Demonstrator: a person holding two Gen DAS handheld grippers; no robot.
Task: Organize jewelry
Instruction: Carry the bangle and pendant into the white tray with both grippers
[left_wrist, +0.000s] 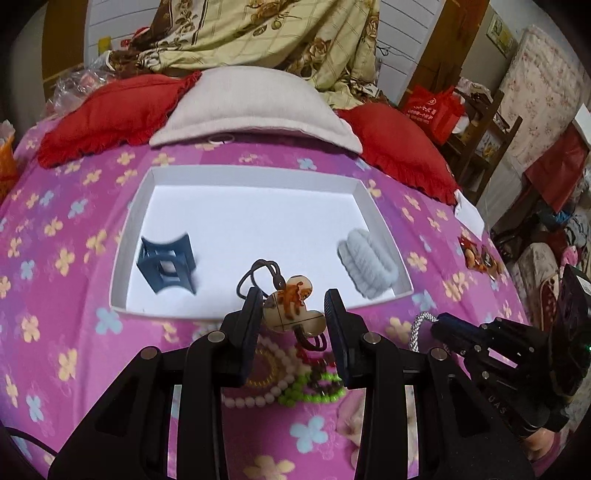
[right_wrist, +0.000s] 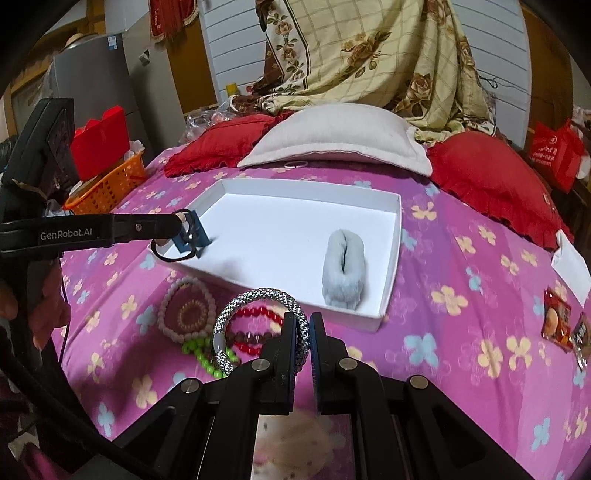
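— Pink flowered bedspread; where is the jewelry kept?
— A pendant is clamped in the left gripper, a woven bracelet in the right gripper, near the white tray.

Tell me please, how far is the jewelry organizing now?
Done: the white tray holds only a blue stand and a grey roll. In hand: left gripper grips a clover pendant; right gripper grips a braided bracelet. Left: bead bracelets on the bedspread.

Stand left, roll right in tray; bracelets before tray.
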